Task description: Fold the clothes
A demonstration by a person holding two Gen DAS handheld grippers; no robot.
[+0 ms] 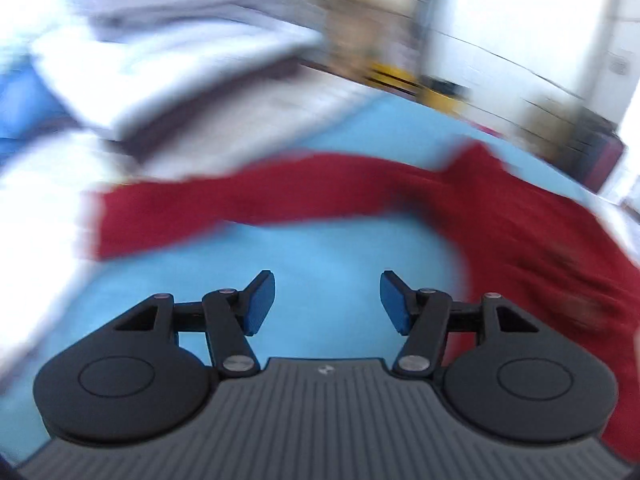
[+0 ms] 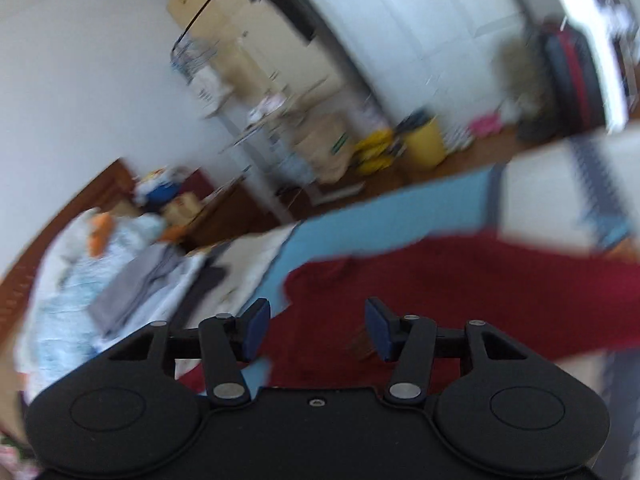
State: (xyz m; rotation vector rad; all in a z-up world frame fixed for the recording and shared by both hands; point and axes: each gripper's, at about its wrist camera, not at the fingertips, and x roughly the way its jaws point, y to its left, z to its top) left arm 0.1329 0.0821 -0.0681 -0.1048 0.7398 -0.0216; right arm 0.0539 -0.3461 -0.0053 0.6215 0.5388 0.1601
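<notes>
A dark red garment (image 1: 500,220) lies spread on a light blue sheet (image 1: 328,272), one sleeve stretching left across the left wrist view. My left gripper (image 1: 327,304) is open and empty above the blue sheet, short of the sleeve. In the right wrist view the red garment (image 2: 440,292) fills the lower middle. My right gripper (image 2: 317,330) is open and empty, held over the garment's edge. Both views are blurred by motion.
Folded white and grey clothes (image 1: 168,64) are stacked at the left. A pile of light bedding and grey cloth (image 2: 120,280) lies at the left of the right wrist view. A yellow bin (image 2: 426,142), boxes and a rack stand on the floor beyond the bed.
</notes>
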